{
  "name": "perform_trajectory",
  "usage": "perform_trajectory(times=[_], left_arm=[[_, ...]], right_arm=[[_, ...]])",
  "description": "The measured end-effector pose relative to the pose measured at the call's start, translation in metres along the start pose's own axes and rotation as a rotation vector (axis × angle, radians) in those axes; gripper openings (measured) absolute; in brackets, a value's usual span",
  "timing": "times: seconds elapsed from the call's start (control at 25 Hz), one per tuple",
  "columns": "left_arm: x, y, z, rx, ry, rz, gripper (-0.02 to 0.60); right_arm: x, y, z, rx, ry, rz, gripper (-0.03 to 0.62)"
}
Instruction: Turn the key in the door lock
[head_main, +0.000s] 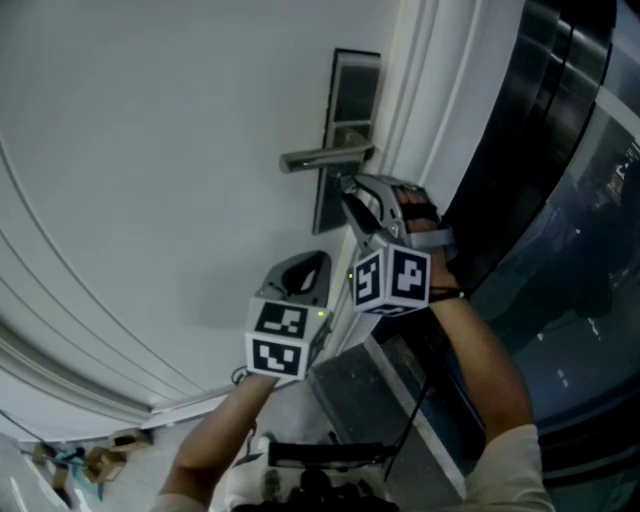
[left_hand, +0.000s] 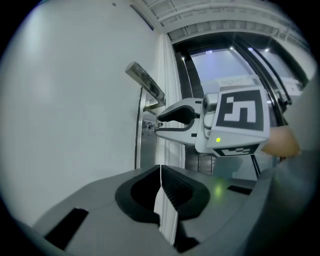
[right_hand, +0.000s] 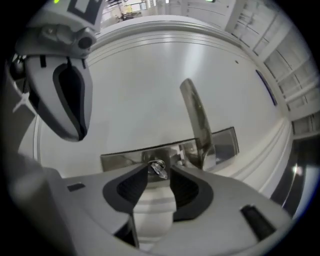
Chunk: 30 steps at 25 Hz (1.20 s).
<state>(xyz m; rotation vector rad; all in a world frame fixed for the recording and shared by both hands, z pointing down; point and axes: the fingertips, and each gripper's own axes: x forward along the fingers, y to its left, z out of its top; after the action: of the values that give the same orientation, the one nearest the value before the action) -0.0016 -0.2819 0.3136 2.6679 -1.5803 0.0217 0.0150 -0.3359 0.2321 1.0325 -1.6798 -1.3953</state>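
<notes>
Smooth white door (right_hand: 150, 90), small metal key (right_hand: 159, 168)

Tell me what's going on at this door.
A person holds a claw in each hand at a white door. The right claw is at the lock under the handle, its jaws open with the key between them, not gripped. The left claw hangs back, shut and empty.

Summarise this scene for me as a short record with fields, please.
door: white, with metal lock plate and lever handle
key: in the lock plate, below the lever handle
right gripper: open, jaws either side of the key, not pressing it
left gripper: shut, empty, beside the right gripper
</notes>
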Motion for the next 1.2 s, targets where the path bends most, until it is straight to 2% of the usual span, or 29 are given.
perform_trajectory(times=[0.32, 0.48, 0.64, 0.96, 1.2], left_arm=[[-0.001, 0.006, 0.0, -0.008, -0.002, 0.011, 0.017], [-0.001, 0.004, 0.0, -0.004, -0.002, 0.008, 0.018], [-0.001, 0.004, -0.001, -0.006, 0.0, 0.008, 0.017], [-0.001, 0.007, -0.002, -0.011, 0.001, 0.015, 0.018], [0.0, 0.005, -0.003, -0.013, 0.005, 0.008, 0.018]], right_arm=[[0.009, 0.006, -0.008, -0.228, 0.026, -0.02, 0.136], [0.011, 0.006, -0.004, -0.286, 0.019, -0.043, 0.095], [0.014, 0.004, -0.003, -0.325, 0.025, -0.054, 0.09], [0.016, 0.002, -0.003, -0.26, 0.032, -0.043, 0.075], [0.016, 0.001, -0.002, -0.107, 0.032, -0.004, 0.075]])
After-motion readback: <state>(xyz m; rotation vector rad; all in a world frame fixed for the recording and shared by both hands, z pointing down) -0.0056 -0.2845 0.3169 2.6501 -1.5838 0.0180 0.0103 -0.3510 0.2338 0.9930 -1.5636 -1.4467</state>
